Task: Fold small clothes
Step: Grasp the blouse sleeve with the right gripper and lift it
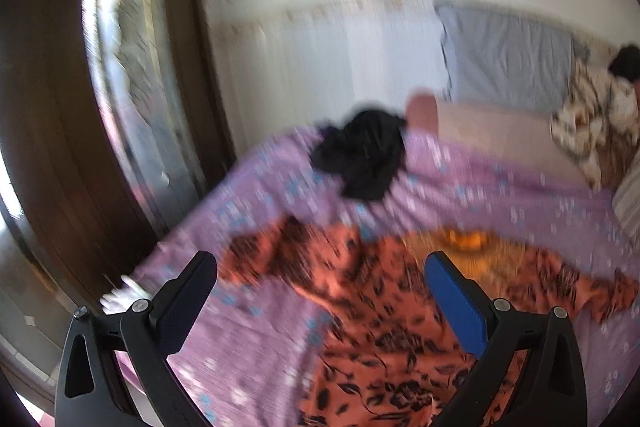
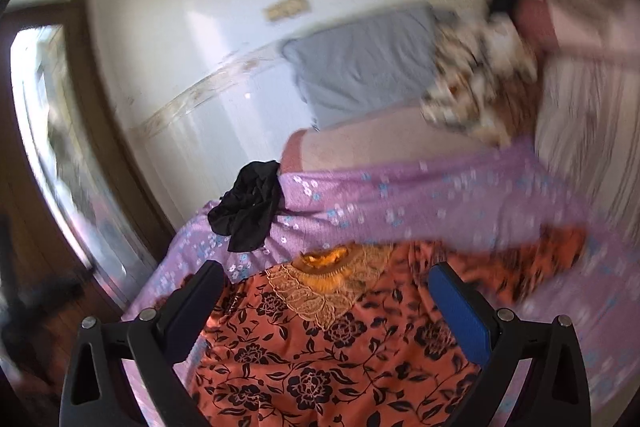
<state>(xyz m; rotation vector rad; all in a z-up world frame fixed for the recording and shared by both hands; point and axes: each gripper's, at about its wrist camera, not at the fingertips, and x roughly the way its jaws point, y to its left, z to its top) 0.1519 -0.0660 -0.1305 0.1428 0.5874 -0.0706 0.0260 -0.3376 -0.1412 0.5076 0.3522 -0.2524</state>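
An orange garment with a black flower print (image 1: 376, 323) lies spread on a purple flowered bedsheet (image 1: 256, 195). It has a lace collar (image 2: 320, 291) at the neck. My left gripper (image 1: 320, 267) is open and empty, held above the garment's left half. My right gripper (image 2: 324, 279) is open and empty, above the garment just below the collar. The garment also fills the lower part of the right wrist view (image 2: 328, 359). Both views are blurred by motion.
A crumpled black cloth (image 1: 360, 159) lies on the sheet beyond the garment, also in the right wrist view (image 2: 248, 211). A grey pillow (image 1: 508, 59) and a patterned cloth (image 1: 588, 119) are at the bed's far end. A brown door frame (image 1: 52, 131) stands left of the bed.
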